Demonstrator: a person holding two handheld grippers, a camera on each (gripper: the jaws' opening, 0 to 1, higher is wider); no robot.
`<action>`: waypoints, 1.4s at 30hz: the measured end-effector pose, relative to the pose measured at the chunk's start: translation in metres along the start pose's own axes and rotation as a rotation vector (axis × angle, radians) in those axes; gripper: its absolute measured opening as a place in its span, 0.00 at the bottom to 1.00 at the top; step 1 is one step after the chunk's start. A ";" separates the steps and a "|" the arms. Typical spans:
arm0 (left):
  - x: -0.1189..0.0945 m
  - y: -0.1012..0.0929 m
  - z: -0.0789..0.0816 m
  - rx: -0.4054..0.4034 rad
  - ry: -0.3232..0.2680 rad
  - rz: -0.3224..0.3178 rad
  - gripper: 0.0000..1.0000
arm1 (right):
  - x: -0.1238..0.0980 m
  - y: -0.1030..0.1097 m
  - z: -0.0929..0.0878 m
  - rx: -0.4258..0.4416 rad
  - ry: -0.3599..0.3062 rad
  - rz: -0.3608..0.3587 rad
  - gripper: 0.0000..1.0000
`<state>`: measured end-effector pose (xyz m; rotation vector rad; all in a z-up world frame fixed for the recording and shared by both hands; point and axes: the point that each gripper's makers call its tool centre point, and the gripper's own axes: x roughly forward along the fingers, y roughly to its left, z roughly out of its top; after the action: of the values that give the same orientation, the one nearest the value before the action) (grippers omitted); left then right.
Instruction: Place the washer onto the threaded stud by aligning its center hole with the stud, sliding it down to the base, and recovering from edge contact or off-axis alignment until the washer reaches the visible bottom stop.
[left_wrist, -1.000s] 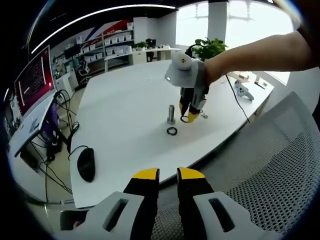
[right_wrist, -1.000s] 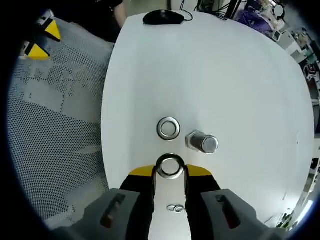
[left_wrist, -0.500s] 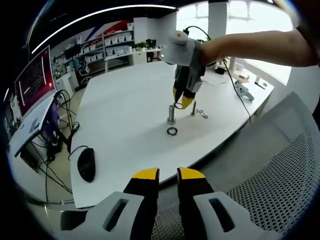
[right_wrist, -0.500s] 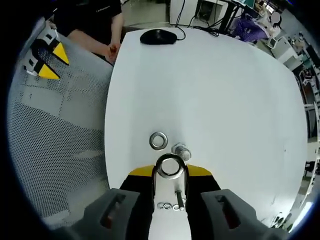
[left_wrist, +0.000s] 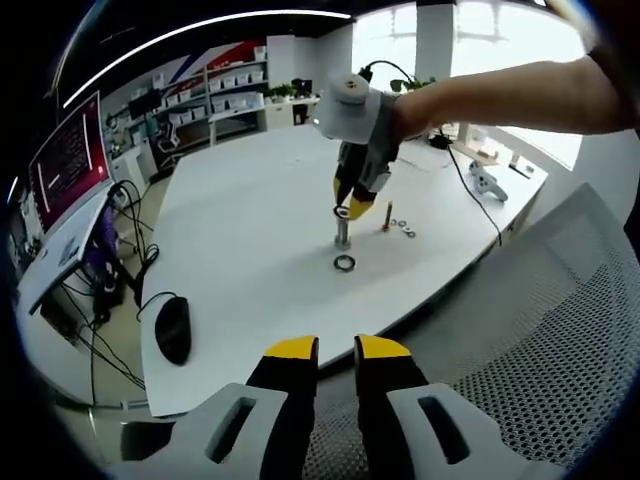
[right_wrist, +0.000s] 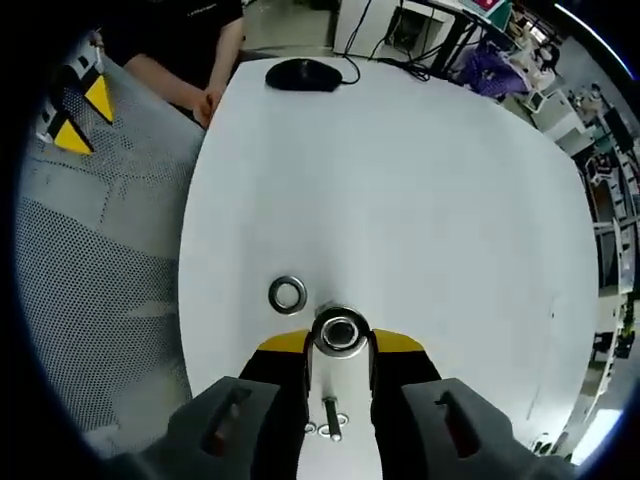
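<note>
A: Start at the bottom of the right gripper view. What has the right gripper (right_wrist: 339, 345) got?

B: Its yellow-tipped jaws are closed to a narrow gap on a steel washer (right_wrist: 339, 333), held flat at the lower centre. The threaded stud sits straight under it there, so I can't make it out; in the left gripper view the washer (left_wrist: 343, 212) rides right at the top of the threaded stud (left_wrist: 342, 233).

A: And behind the tips?

B: A small bolt (right_wrist: 329, 413) and small rings beside it lie between the jaw bodies. Just upper left of the held washer, a second washer (right_wrist: 287, 294) lies flat on the white table (right_wrist: 420, 180).

A: The left gripper (left_wrist: 336, 349)?

B: At the bottom centre, jaws a slit apart, holding nothing, over a mesh chair (left_wrist: 540, 340).

A: Farther off?

B: A black mouse (left_wrist: 172, 328) sits near the table's left edge.
</note>
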<state>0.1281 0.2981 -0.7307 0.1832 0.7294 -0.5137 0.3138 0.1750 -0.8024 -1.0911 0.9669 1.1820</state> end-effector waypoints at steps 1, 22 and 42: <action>0.000 0.000 0.000 0.000 0.000 0.000 0.12 | 0.001 0.000 0.000 0.001 0.002 0.003 0.23; 0.000 0.000 -0.001 -0.005 0.007 -0.002 0.12 | 0.039 0.012 -0.012 -0.007 0.072 0.068 0.22; 0.000 -0.001 -0.001 -0.005 0.008 -0.005 0.12 | 0.047 0.023 -0.006 -0.049 -0.005 0.102 0.36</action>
<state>0.1270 0.2979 -0.7314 0.1789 0.7390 -0.5156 0.2971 0.1798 -0.8520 -1.0873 1.0041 1.2970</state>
